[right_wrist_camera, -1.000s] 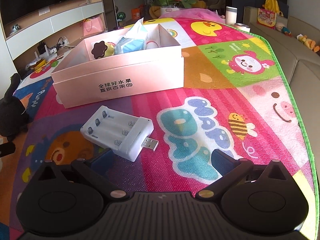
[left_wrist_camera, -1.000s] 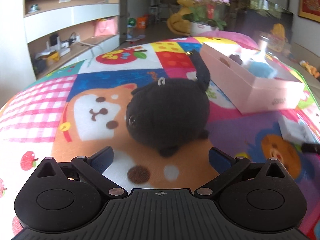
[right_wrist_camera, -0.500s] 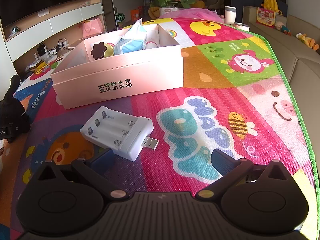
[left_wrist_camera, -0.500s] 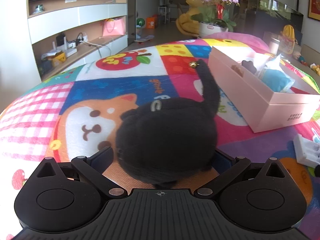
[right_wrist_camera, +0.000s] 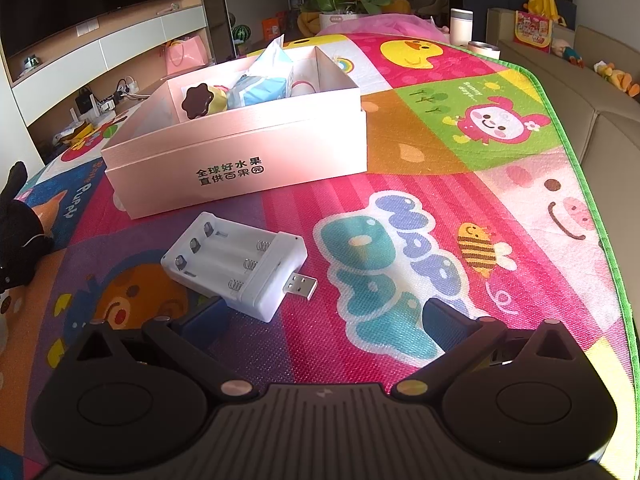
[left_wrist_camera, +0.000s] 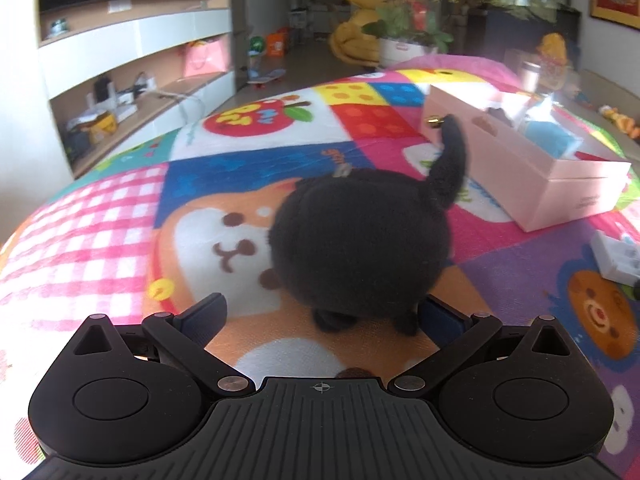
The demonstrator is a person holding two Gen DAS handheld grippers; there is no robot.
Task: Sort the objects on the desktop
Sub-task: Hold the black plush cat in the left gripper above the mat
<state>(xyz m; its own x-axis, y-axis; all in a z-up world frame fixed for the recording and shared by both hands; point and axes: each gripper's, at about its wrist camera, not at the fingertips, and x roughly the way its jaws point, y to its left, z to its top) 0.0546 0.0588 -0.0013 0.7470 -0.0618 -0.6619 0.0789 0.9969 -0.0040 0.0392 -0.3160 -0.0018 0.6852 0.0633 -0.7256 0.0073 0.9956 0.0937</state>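
Observation:
A black plush toy [left_wrist_camera: 360, 240] with an upright tail stands on the colourful play mat [left_wrist_camera: 100, 240]. My left gripper [left_wrist_camera: 322, 308] is open just behind it; its right finger [left_wrist_camera: 440, 318] touches the toy's lower right, and its left finger stands apart. The toy also shows at the left edge of the right wrist view [right_wrist_camera: 20, 224]. A white battery charger [right_wrist_camera: 236, 264] with a USB plug lies in front of my open right gripper [right_wrist_camera: 324, 308], near its left finger. Behind it stands an open pink box [right_wrist_camera: 240, 160] holding a blue tissue pack [right_wrist_camera: 264, 88] and a brown flower-shaped piece [right_wrist_camera: 198, 100].
The mat's green edge [right_wrist_camera: 592, 216] runs along the right, with a beige sofa [right_wrist_camera: 608, 120] beyond it. A white cup [right_wrist_camera: 461, 26] stands at the far end. The pink box [left_wrist_camera: 560, 196] and charger [left_wrist_camera: 616, 256] lie right of the plush. Shelves line the left wall.
The left view has swung left and drawn back a little, so the plush now sits right of centre and less deep between the fingers. The right gripper has barely moved.

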